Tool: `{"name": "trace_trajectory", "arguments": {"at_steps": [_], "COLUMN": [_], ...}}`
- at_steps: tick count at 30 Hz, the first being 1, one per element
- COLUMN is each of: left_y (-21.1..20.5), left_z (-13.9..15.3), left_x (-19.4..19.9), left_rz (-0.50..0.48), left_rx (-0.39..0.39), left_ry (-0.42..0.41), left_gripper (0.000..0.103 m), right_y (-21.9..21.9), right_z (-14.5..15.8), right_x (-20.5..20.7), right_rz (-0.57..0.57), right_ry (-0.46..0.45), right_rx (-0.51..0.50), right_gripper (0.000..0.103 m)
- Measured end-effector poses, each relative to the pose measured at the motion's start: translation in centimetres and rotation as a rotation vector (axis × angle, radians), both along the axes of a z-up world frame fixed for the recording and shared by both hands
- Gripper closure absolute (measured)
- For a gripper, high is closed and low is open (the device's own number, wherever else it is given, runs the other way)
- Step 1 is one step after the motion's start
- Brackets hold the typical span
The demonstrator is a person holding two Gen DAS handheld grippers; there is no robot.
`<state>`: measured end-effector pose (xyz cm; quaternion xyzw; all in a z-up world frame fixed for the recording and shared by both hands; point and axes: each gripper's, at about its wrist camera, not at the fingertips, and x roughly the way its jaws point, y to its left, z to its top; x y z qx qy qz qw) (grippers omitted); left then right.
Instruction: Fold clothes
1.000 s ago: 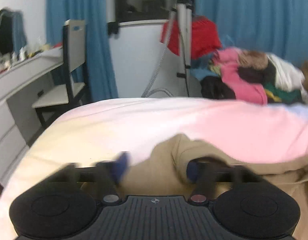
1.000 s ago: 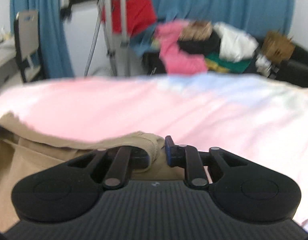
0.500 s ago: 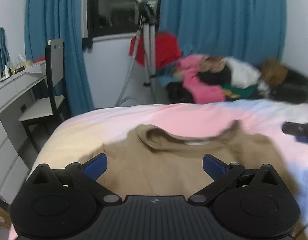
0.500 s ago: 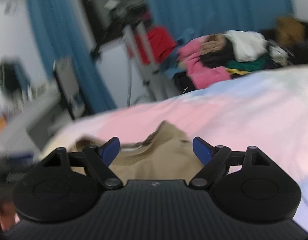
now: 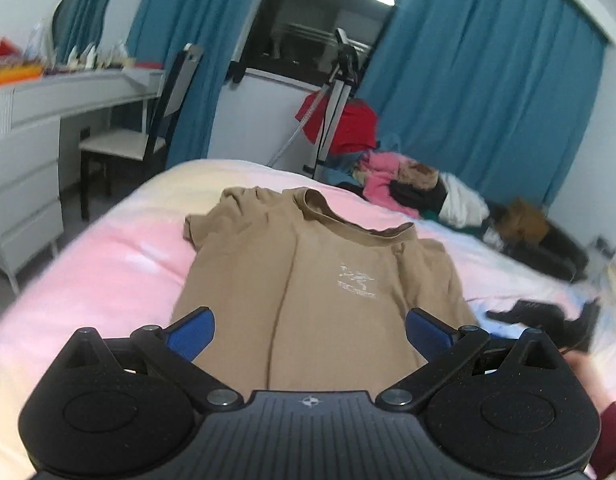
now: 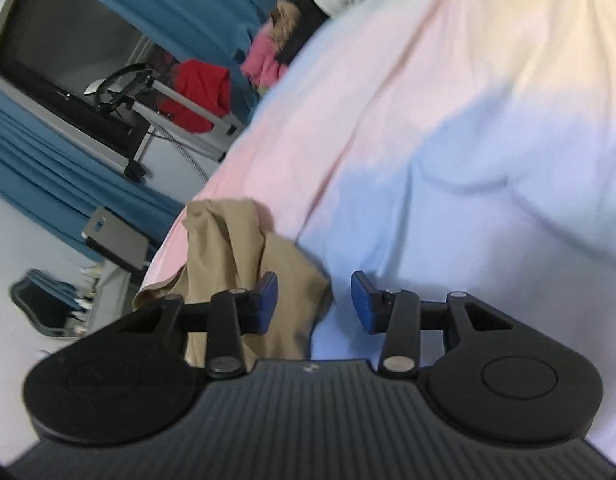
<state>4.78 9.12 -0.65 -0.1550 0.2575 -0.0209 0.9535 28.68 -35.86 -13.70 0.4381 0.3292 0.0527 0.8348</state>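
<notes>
The tan shirt (image 5: 308,280) lies flat, front up, on the bed (image 5: 108,264), with bare sheet all round it. The left gripper (image 5: 308,330) hangs wide open over its hem, holding nothing; the right gripper (image 6: 313,302), jaws just narrowed, is half open and empty by the shirt's corner. Beyond the far edge stand a clothes pile (image 5: 419,192), a tripod (image 5: 331,104) and a chair (image 5: 148,128).

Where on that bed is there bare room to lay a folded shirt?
The pink sheet left of the tan T-shirt is bare, out to the bed's edge by the chair. The right wrist view shows a wide bare stretch of blue and pink sheet beside the shirt. Crowded: the clothes pile at the bed's far side.
</notes>
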Motion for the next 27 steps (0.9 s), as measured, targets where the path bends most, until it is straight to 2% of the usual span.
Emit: {"name": "trace_trajectory", "arguments": {"at_steps": [2,6,7,9,11,16,20,24,27], "left_y": [0.3,-0.1,-0.2,-0.3,-0.2,0.8,0.6,0.0,-0.4], "left_z": [-0.7,-2.3,-2.7,-3.6,-4.2,-5.2,-5.2,-5.0,-5.0], "left_x": [0.0,2.0,2.4,3.1,3.7,4.3,4.8,4.7,4.5], "left_rz": [0.015,0.019,0.021,0.025,0.032,0.084,0.099,0.087,0.079], "left_rx": [-0.029,-0.037,-0.044,-0.057,-0.067,-0.121,-0.134,-0.122,-0.106], "left_ry": [0.01,0.021,0.025,0.034,0.041,0.065,0.065,0.057,0.05], "left_gripper": [0.0,0.0,0.0,0.0,0.0,0.0,0.0,0.0,0.0], "right_y": [0.5,1.4,1.6,1.9,1.8,1.0,0.0,0.1,3.2], "right_z": [-0.5,-1.5,-1.7,-2.1,-1.8,2.3,5.3,6.4,7.0], "right_x": [0.7,2.2,2.6,3.0,2.8,0.6,-2.0,-3.0,-3.5], "right_rz": [0.031,0.081,0.085,0.067,0.031,-0.105,-0.199,-0.172,-0.034], "right_ry": [-0.006,-0.013,-0.012,-0.01,-0.015,-0.112,-0.233,-0.287,-0.366], "right_rx": [0.018,0.048,0.052,0.031,0.023,-0.118,-0.2,-0.26,-0.459], "right_gripper": [0.06,0.06,0.066,0.085,0.088,0.09,0.09,0.09,0.09]}}
